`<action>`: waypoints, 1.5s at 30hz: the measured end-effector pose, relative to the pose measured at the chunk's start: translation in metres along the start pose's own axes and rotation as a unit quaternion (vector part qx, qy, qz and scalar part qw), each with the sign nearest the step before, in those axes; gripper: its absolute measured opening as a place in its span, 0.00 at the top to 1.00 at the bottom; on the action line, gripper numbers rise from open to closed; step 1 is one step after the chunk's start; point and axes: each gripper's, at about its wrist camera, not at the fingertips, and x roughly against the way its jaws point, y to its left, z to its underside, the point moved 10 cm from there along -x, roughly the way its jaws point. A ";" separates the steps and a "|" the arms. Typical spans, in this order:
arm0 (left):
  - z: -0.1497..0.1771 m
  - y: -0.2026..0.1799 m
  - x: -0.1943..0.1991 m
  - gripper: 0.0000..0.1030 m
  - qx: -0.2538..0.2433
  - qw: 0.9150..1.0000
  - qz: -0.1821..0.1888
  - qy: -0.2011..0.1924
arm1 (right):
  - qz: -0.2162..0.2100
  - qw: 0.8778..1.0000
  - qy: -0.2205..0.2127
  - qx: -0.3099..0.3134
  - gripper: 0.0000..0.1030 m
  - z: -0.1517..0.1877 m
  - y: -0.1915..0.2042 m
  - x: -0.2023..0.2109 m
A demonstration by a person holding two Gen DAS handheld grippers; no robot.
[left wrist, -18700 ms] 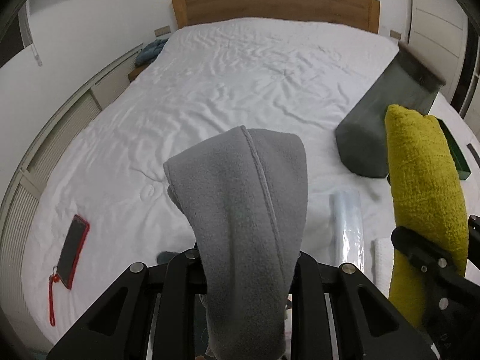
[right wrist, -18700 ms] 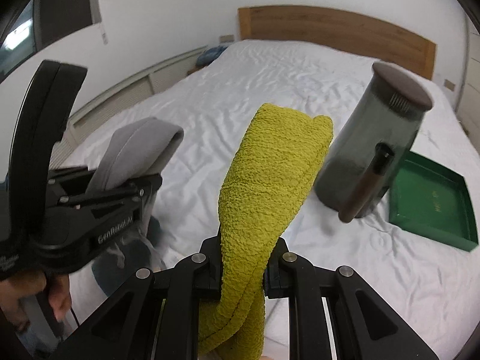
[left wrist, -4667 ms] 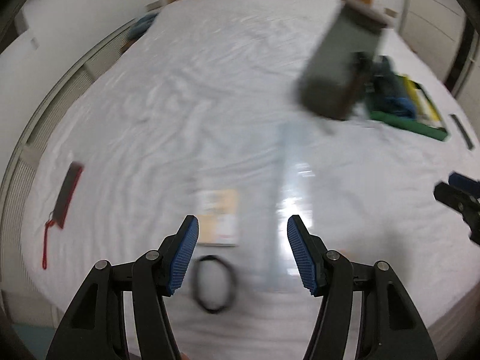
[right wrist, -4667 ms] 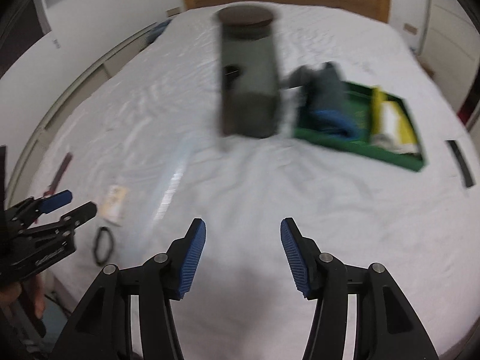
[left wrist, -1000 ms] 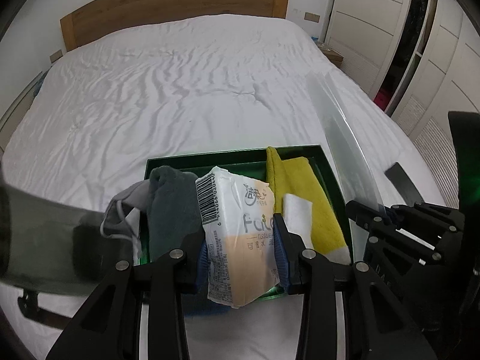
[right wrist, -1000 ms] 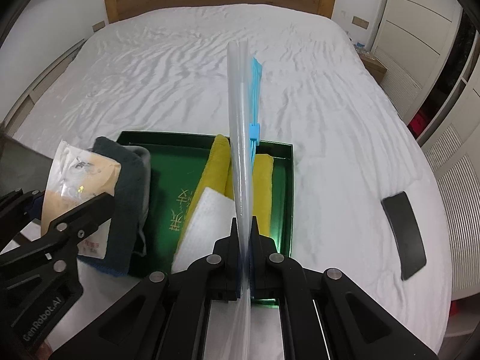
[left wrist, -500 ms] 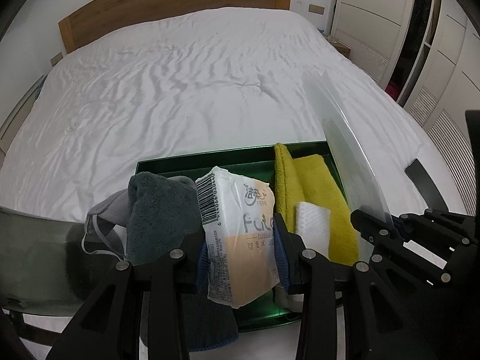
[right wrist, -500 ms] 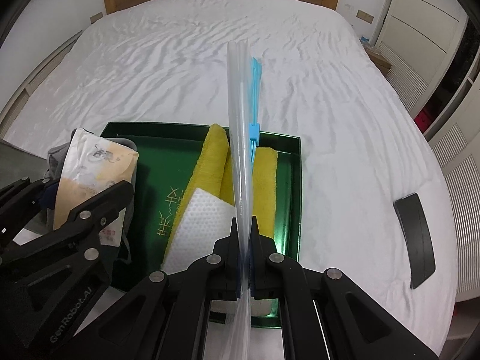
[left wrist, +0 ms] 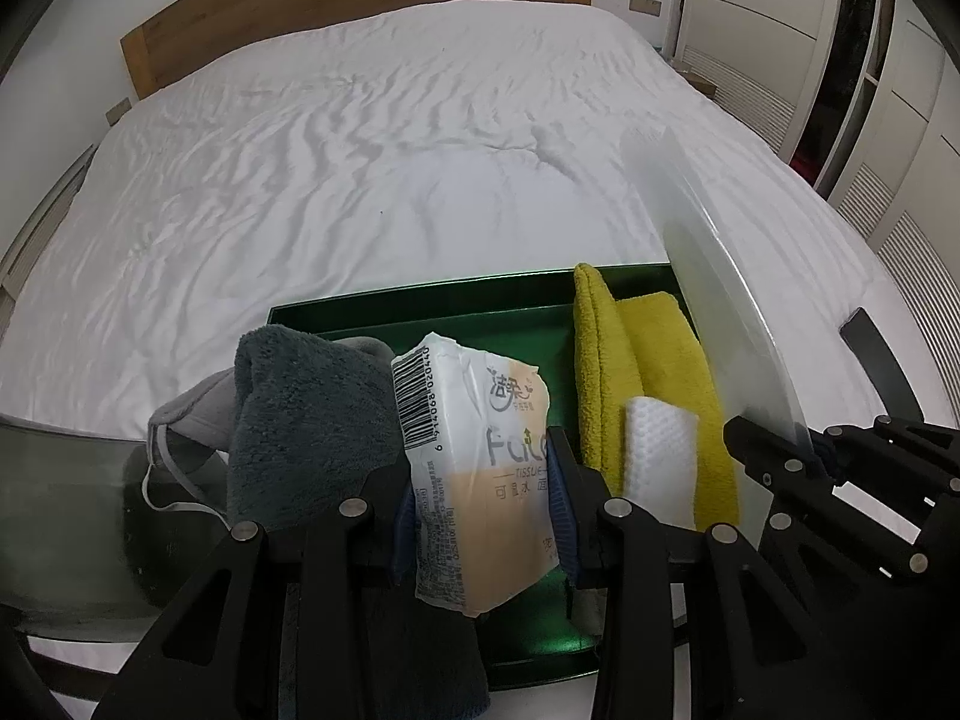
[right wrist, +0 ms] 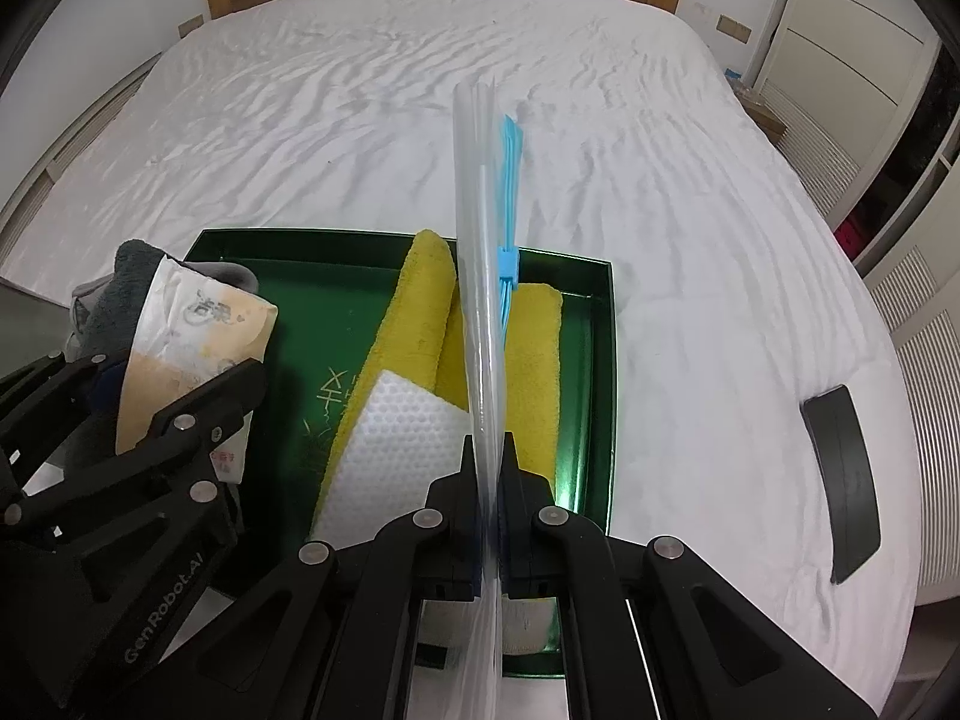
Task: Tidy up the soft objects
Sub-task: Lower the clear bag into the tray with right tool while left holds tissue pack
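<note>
A green tray (left wrist: 420,306) (right wrist: 600,324) lies on the white bed. In it lie a yellow towel (left wrist: 654,354) (right wrist: 420,306), a white cloth (left wrist: 657,450) (right wrist: 402,450), a dark grey towel (left wrist: 300,420) (right wrist: 114,294) and a light grey garment (left wrist: 192,414). My left gripper (left wrist: 489,492) (right wrist: 198,396) is shut on a tissue pack (left wrist: 474,438) (right wrist: 192,330) above the tray's left half. My right gripper (right wrist: 491,456) (left wrist: 774,444) is shut on a clear plastic zip bag (right wrist: 480,276) (left wrist: 720,312) with a blue slider, held upright over the yellow towel.
A dark translucent container (left wrist: 66,510) stands at the tray's left. A black flat object (right wrist: 843,468) (left wrist: 870,354) lies on the bed right of the tray. A wooden headboard (left wrist: 336,6) is at the far end. White wardrobes (left wrist: 840,48) stand at right.
Both grippers have drawn slightly closer over the tray since a second ago, each keeping its hold. Several seconds ago both were open and empty.
</note>
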 end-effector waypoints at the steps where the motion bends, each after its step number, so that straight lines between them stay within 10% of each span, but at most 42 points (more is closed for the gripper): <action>1: 0.000 0.000 -0.001 0.68 0.000 1.000 -0.001 0.000 | 0.000 1.000 0.000 0.000 0.98 0.000 0.000 -0.001; 45: 0.005 0.015 -0.017 0.68 0.006 1.000 -0.019 0.006 | 0.005 1.000 0.018 0.007 0.97 -0.005 0.005 -0.030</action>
